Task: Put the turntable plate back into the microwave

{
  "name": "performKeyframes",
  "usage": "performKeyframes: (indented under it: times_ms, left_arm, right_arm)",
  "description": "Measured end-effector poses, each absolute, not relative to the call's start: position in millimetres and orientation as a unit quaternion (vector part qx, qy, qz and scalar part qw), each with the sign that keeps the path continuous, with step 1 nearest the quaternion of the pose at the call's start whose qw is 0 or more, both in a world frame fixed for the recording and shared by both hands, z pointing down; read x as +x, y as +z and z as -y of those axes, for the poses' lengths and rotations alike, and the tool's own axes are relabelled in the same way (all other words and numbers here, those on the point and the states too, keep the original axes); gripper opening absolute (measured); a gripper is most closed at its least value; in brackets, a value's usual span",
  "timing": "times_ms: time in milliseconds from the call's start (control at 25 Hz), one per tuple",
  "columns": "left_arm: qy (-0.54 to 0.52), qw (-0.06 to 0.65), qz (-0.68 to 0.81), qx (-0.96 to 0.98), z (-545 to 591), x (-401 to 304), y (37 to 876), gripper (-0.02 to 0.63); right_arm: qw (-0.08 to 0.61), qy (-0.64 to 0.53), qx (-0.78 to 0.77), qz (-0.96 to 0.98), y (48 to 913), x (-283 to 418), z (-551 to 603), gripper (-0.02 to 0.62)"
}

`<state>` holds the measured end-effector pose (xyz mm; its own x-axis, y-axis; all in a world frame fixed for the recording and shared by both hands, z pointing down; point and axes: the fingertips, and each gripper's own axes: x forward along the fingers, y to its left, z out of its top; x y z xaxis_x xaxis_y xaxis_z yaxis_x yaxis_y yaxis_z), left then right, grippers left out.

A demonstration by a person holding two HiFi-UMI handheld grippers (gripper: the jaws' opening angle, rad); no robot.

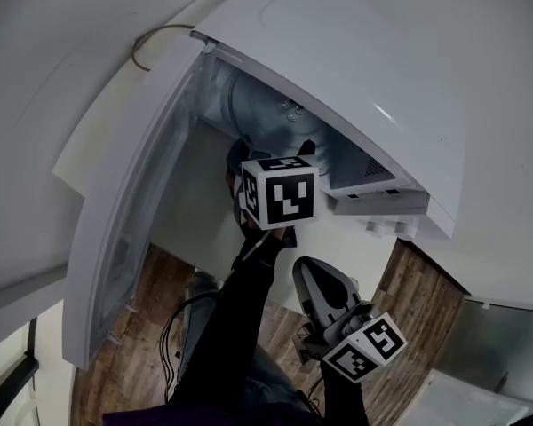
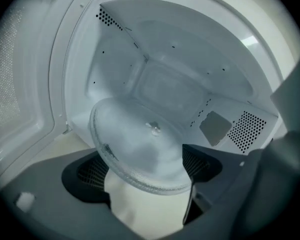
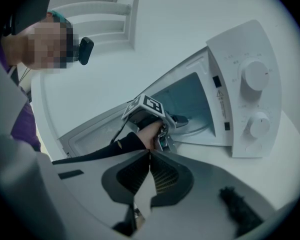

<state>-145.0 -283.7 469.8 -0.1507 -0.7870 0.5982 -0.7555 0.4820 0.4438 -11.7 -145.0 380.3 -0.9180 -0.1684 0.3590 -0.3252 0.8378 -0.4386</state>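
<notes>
Currently left gripper (image 2: 147,176) is clamped on the near rim of the turntable plate (image 2: 140,139). Plate is tilted, not flat, reaching forward from the jaws into the microwave (image 2: 190,59) cavity. Can't tell if its far edge touches the cavity floor. Oven door (image 1: 124,229) hangs open on that gripper's left. Right gripper (image 3: 149,170) is clenched with nothing between its jaws. It sits outside the oven, behind and right of the left one, aimed at it. Control knobs (image 3: 254,75) lie ahead-right of it.
</notes>
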Motion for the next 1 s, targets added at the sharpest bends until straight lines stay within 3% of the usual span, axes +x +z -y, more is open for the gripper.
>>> performKeyframes:
  times_ms: [120,400,480,520,600,720,1000]
  left_arm:
    - [-0.049,0.463,0.735,0.493,271.2,-138.9,485.4,0.457]
    - [-0.072,0.437,0.748,0.494,262.0,-144.1,482.4,0.438]
    - [-0.086,0.435,0.76,0.476,249.4,-148.4,482.7,0.35]
    - [-0.101,0.438,0.763,0.465,242.4,-150.1,483.7,0.252]
    - [-0.143,0.446,0.759,0.452,233.5,-150.9,484.1,0.17]
    - [-0.183,0.46,0.744,0.449,231.7,-148.2,482.6,0.112]
    - [-0.235,0.48,0.726,0.433,242.5,-151.0,481.1,0.078]
  right_arm:
    - [0.155,0.253,0.128,0.946,381.2,-13.7,143.5,0.011]
    - [0.156,0.252,0.123,0.947,380.0,-18.7,140.7,0.011]
    - [0.155,0.251,0.123,0.947,379.6,-19.0,140.3,0.011]
    - [0.155,0.251,0.123,0.947,379.4,-19.0,140.2,0.011]
    - [0.156,0.25,0.123,0.948,379.2,-19.3,139.9,0.011]
    - [0.156,0.251,0.122,0.948,379.5,-20.5,138.2,0.011]
    - [0.161,0.255,0.116,0.946,384.3,-22.3,132.4,0.011]
